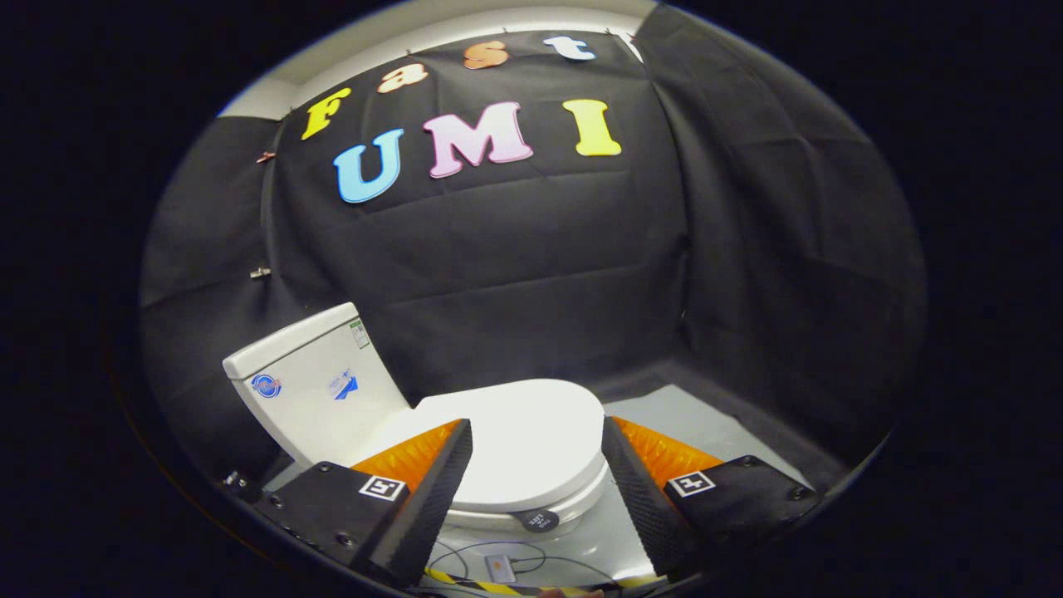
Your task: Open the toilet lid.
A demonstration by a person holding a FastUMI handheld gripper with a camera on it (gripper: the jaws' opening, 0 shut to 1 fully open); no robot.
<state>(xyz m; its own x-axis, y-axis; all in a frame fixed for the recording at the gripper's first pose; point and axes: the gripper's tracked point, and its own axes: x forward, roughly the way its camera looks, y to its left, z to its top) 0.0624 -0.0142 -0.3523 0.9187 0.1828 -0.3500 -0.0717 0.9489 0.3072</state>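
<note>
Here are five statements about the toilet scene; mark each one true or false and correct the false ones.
1. The toilet lid is lying closed on the bowl. True.
2. The gripper is shut on the lid. False: its fingers are spread open, with the lid seen between them and no finger pressing on it.
3. The tank stands behind the lid, with stickers on its front. True.
4. The tank has no cover on it. False: its cover is in place.
5. A small grey device with a cable lies on the floor in front of the bowl. True.
</note>
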